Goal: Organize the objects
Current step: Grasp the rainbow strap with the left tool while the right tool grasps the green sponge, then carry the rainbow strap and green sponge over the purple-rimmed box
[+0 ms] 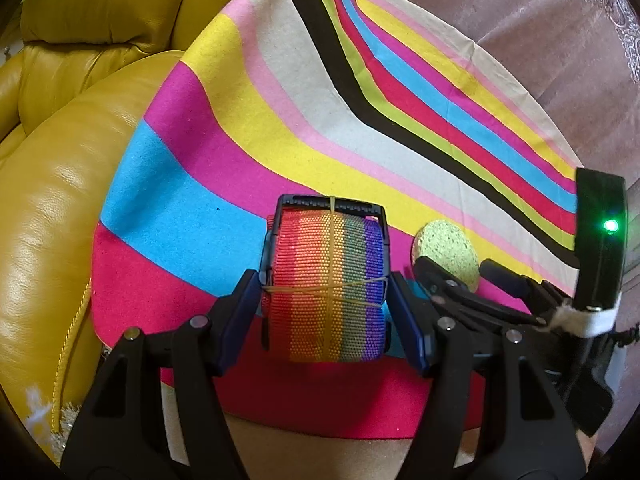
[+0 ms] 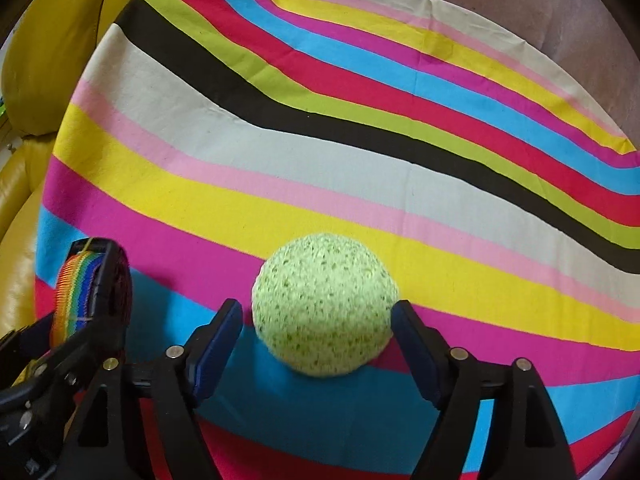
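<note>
Two grippers work over a striped cloth (image 2: 280, 152). Left gripper (image 1: 324, 300) pinches a rolled rainbow strap (image 1: 326, 284) w/ buckle, bound by rubber bands, near the cloth's front edge. Just right of the strap, a green sponge ball (image 2: 325, 306) rests on the cloth btwn the spread right gripper (image 2: 316, 344) pads, maybe brushing one. Ball looks light, squashy; best gripped across its middle.

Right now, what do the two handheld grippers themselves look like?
Both the left gripper and the right gripper have black plastic scissor-style linkages with silver pivot pins and dark blue pads on the jaws. The right one carries a black box with a green light, strapped with white tape.
</note>
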`<state>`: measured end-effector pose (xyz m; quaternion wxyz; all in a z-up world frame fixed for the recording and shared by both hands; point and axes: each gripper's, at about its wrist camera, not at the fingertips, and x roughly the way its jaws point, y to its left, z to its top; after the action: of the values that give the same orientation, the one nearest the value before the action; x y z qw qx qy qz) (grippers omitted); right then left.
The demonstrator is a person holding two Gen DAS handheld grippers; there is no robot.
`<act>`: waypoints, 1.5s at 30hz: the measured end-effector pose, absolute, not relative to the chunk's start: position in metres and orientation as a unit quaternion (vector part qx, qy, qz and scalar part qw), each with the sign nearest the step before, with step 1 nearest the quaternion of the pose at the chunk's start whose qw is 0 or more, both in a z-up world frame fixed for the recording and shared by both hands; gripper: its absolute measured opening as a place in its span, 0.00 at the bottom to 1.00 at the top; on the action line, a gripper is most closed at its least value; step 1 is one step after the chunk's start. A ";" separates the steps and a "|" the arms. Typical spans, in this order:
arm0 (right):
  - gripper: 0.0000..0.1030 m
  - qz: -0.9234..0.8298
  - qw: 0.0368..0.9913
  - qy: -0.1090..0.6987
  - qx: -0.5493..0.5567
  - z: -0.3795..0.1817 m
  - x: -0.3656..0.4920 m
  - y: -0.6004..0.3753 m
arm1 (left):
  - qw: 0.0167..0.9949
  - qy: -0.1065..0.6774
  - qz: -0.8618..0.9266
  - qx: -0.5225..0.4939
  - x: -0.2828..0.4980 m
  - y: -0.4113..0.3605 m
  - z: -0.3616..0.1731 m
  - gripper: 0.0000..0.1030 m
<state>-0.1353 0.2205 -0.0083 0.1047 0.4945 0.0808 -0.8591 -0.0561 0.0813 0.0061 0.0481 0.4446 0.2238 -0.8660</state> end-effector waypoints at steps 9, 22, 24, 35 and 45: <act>0.87 -0.855 0.094 0.091 0.502 -0.020 -0.150 0.214 | 0.050 0.231 -0.865 0.443 -0.055 0.079 0.004 0.66; 0.80 -0.857 0.093 0.069 0.503 -0.023 -0.149 0.224 | 0.050 0.217 -0.867 0.447 -0.055 0.084 0.003 0.66; 0.80 -0.859 0.089 0.063 0.500 -0.021 -0.146 0.229 | 0.051 0.209 -0.868 0.448 -0.055 0.086 0.004 0.66; 0.80 -0.871 0.069 0.035 0.485 -0.004 -0.119 0.261 | 0.054 0.150 -0.876 0.455 -0.053 0.108 0.011 0.66; 0.80 -0.881 0.052 0.005 0.470 0.015 -0.082 0.291 | 0.033 0.121 -0.882 0.454 -0.040 0.137 0.023 0.66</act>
<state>-0.0823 0.2906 0.0148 0.0518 0.4701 0.0051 -0.8811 -0.0403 0.1373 0.0233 0.0328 0.4541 0.1211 -0.8821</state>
